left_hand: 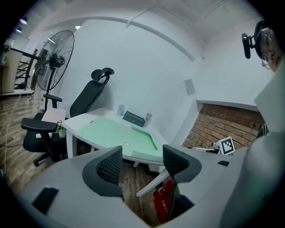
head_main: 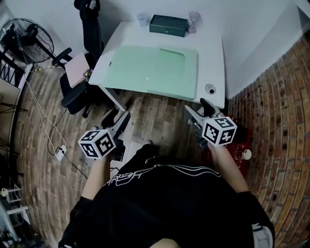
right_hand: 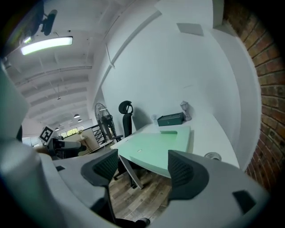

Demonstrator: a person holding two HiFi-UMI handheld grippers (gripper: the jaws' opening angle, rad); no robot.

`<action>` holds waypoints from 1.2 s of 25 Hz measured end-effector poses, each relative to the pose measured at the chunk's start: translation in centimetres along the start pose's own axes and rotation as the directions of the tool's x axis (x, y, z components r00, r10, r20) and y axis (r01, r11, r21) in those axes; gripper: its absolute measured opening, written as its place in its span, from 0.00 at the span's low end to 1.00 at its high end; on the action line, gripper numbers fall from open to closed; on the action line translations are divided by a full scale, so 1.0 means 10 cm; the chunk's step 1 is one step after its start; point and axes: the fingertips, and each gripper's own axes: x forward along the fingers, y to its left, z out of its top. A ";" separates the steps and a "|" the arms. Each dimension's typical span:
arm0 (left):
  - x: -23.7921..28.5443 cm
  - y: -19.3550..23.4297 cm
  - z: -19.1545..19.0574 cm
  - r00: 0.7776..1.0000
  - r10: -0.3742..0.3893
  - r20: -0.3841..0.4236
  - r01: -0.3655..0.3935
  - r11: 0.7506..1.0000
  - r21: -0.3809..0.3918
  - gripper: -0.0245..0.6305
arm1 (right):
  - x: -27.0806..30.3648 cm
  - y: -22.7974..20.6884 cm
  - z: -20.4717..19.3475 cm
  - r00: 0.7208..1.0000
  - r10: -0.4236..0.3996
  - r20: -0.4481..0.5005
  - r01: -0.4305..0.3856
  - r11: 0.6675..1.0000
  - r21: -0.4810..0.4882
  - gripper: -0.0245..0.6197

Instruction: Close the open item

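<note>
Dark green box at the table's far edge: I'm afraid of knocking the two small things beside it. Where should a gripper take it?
Probably its middle, from above, pinching front to back: the dark green box lies long side toward the person, and small clear items crowd both ends.

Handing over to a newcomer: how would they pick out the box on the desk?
Find the white desk with the pale green mat. Past the mat, at the far edge by the wall, sits the box. It is dark green and low, standing between two small pale items.
</note>
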 end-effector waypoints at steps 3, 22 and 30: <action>0.21 0.25 0.09 1.000 0.002 -0.029 -0.002 1.000 0.005 0.47 | 0.25 -0.20 0.02 0.998 -0.061 -0.014 0.061 0.998 0.025 0.57; 1.00 2.01 0.45 0.983 0.094 -0.161 -0.095 0.995 0.001 0.47 | 1.24 -1.24 -0.24 0.871 -0.469 -0.145 0.482 0.873 0.072 0.63; 1.08 2.39 0.34 0.966 0.155 -0.209 -0.160 0.987 -0.010 0.47 | 1.31 -1.28 -0.45 0.848 -0.496 -0.187 0.516 0.853 0.077 0.61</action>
